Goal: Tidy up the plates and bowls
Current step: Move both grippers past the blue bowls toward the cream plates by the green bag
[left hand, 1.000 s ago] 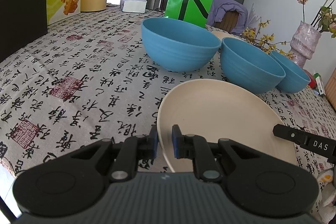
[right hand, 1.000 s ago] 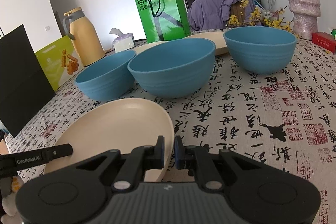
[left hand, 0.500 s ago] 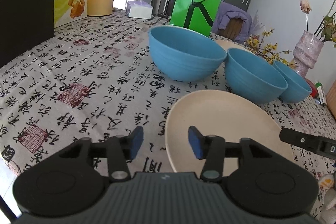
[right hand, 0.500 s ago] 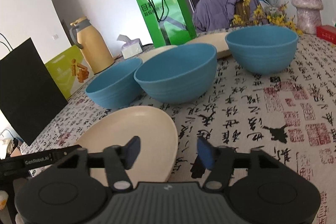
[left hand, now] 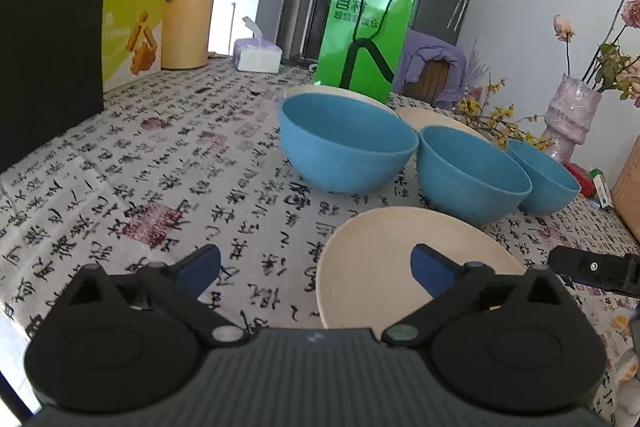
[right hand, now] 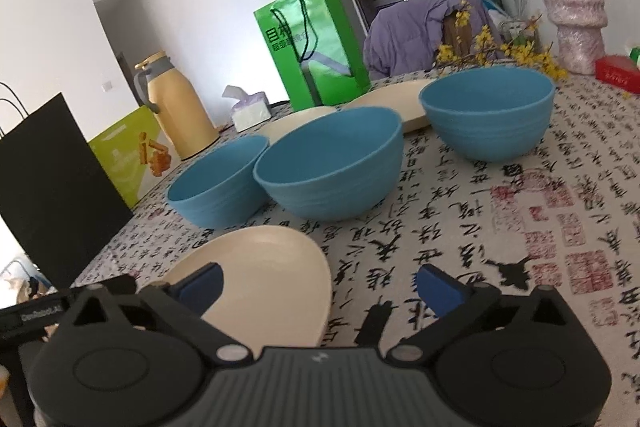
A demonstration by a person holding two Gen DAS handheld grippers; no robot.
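Cream plate (left hand: 400, 259) lies flat on the tablecloth; three upright blue bowls (left hand: 344, 151) stand behind it.

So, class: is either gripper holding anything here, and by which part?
Nothing is held: the left gripper and right gripper are opening, off the cream plate.

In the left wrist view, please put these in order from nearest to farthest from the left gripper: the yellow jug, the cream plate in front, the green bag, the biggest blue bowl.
From the left gripper:
1. The cream plate, right under the fingers, toward the right.
2. The biggest blue bowl, behind the plate, in the middle.
3. The green bag, standing behind the bowls.
4. The yellow jug, far back on the left.
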